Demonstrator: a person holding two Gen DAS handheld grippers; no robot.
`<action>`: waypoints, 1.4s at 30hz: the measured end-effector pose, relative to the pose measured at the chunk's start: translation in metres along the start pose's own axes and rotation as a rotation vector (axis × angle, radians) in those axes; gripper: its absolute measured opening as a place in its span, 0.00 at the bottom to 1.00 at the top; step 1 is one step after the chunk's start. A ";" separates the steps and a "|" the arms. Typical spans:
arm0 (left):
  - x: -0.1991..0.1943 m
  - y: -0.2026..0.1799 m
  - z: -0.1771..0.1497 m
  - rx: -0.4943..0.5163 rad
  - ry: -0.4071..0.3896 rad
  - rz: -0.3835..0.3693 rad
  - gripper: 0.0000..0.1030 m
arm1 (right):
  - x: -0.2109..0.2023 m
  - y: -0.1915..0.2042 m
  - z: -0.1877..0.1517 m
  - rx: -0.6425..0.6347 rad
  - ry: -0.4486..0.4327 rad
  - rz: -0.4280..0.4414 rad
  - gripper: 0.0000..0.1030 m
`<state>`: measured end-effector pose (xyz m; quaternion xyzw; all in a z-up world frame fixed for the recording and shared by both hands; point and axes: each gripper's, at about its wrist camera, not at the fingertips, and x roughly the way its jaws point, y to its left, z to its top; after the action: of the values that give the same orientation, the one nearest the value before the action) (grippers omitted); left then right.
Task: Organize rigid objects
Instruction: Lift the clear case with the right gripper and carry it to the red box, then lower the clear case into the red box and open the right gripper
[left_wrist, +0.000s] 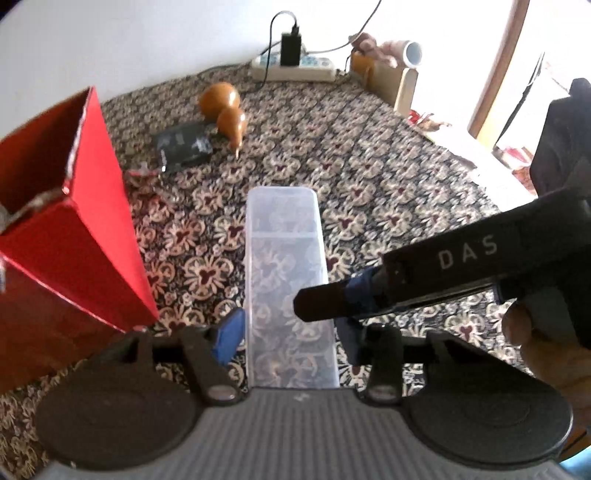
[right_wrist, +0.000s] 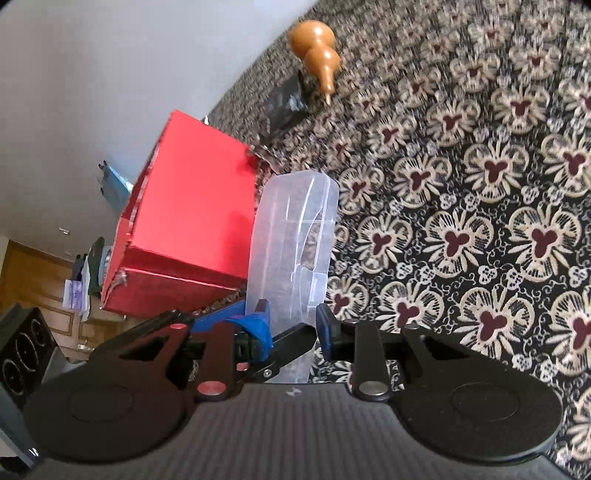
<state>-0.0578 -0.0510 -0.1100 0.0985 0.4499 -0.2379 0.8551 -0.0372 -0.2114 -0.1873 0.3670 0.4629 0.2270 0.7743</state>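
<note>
A long clear plastic box (left_wrist: 288, 266) lies lengthwise over the flowered cloth (left_wrist: 388, 177). My left gripper (left_wrist: 291, 336) is shut on its near end, one blue pad against each long wall. My right gripper (left_wrist: 306, 306) reaches in from the right, held by a hand (left_wrist: 535, 343). Its black fingers sit close together on the box's right edge. In the right wrist view the clear plastic box (right_wrist: 295, 236) stands on edge between the fingers of my right gripper (right_wrist: 291, 328), which press on it.
A tall red carton (left_wrist: 74, 240) (right_wrist: 192, 221) stands just left of the box. Further back lie a wooden gourd (left_wrist: 225, 107) (right_wrist: 317, 51) and a black packet (left_wrist: 183, 146) (right_wrist: 286, 103). A power strip (left_wrist: 295, 68) and a wooden stand (left_wrist: 384, 74) sit by the wall.
</note>
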 end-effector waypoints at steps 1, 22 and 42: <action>-0.006 0.002 0.001 0.002 -0.015 -0.012 0.43 | -0.003 0.005 -0.001 -0.004 -0.017 -0.004 0.09; -0.143 0.120 0.042 -0.012 -0.367 0.032 0.43 | 0.016 0.185 0.032 -0.307 -0.265 0.070 0.09; -0.056 0.214 0.043 -0.332 -0.146 -0.021 0.44 | 0.134 0.219 0.077 -0.458 0.112 -0.224 0.08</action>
<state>0.0524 0.1358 -0.0494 -0.0663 0.4208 -0.1758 0.8875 0.0910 -0.0089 -0.0670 0.1154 0.4795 0.2587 0.8305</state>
